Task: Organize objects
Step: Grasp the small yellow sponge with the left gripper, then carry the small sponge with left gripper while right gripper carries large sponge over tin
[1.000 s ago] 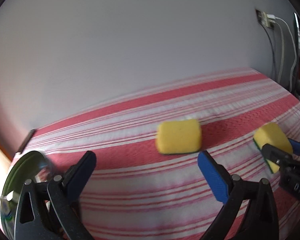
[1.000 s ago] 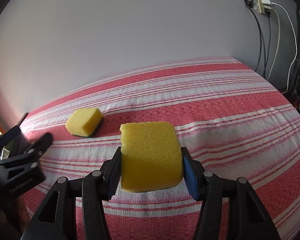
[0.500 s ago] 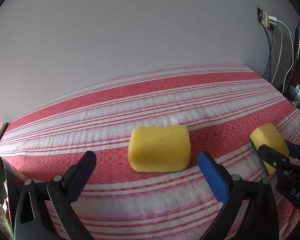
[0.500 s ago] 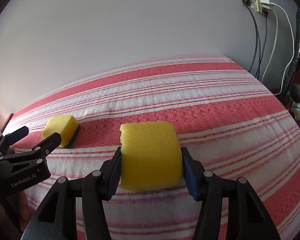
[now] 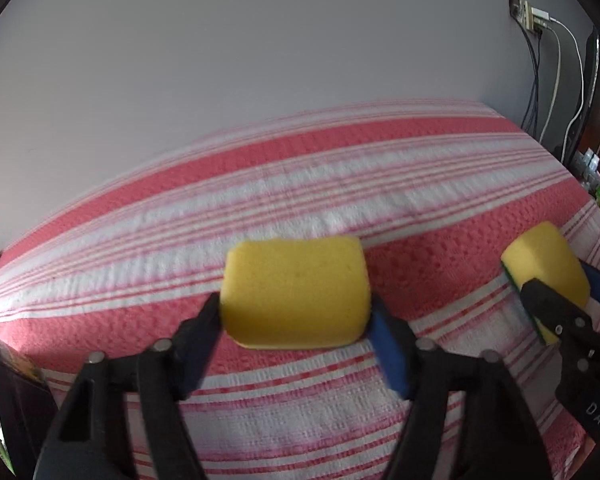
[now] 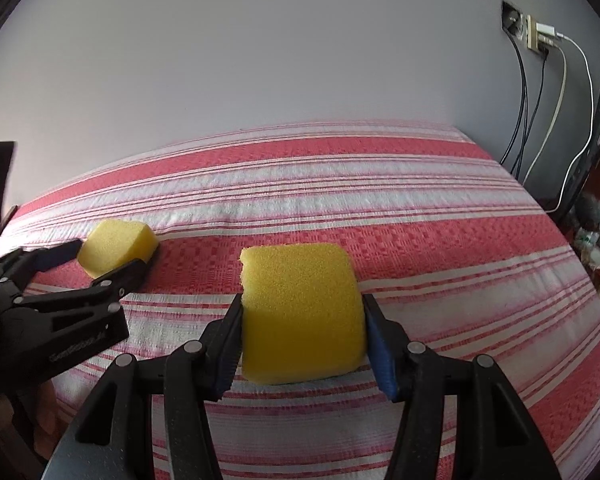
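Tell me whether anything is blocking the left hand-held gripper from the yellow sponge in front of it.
Nothing visible is. The left hand-held gripper has just been closing, and the yellow sponge sits directly between its pads on the striped cloth. The right hand-held gripper holds its own sponge, off to the side.

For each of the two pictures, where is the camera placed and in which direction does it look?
Left wrist: sits on the left gripper, faces down at a sponge between its fingers on the striped bedspread; jaws have just been closing.
Right wrist: sits on the right gripper, faces its clamped second sponge.
Shared: both sponges, both grippers, bedspread, wall cables.
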A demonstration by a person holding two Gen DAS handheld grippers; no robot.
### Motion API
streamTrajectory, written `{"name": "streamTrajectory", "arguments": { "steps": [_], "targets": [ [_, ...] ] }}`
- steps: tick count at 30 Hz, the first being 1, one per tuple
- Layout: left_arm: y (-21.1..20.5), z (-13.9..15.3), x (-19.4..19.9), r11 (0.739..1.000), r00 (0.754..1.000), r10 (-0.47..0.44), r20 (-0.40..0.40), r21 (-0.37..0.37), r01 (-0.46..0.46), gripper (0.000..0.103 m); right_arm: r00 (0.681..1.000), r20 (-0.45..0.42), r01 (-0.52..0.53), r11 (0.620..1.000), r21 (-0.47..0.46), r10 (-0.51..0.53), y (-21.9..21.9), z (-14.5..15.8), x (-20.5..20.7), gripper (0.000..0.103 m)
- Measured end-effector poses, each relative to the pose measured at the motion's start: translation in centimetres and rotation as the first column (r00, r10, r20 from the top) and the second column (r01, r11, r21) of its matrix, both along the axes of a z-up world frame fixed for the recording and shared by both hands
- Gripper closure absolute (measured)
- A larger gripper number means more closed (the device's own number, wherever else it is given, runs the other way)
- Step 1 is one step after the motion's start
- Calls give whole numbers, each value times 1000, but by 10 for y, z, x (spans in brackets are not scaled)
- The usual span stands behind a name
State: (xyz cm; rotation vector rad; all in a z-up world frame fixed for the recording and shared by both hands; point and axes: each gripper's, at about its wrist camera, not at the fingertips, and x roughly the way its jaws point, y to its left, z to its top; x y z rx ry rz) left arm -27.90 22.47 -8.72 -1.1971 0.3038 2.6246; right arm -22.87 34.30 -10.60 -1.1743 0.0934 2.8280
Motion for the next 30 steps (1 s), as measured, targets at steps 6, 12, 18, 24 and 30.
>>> {"name": "streamTrajectory", "arguments": {
  "steps": [6, 12, 18, 24, 30],
  "targets": [
    [-2, 3, 7, 1000, 999, 7, -39, -6, -8, 35, 1000, -20, -3, 1000, 9, 3, -1, 1, 1, 46],
    [-12, 11, 22, 999, 994, 47, -103, 15, -46, 35, 997, -78, 0, 1000, -13, -1, 0, 8, 10, 46],
    [-27, 21, 39, 995, 980, 93, -176, 48, -86, 35, 989, -151, -2, 1000, -11, 1, 0, 16, 20, 46],
    [-42, 25, 57, 991, 969, 125, -212, 82, -110, 35, 973, -232, -6, 1000, -8, 4, 2, 23, 30, 46],
    [-45, 31, 82, 992, 948, 128, -291, 40, -122, 35, 959, -284, -4, 1000, 3, 4, 3, 27, 35, 46]
  ]
}}
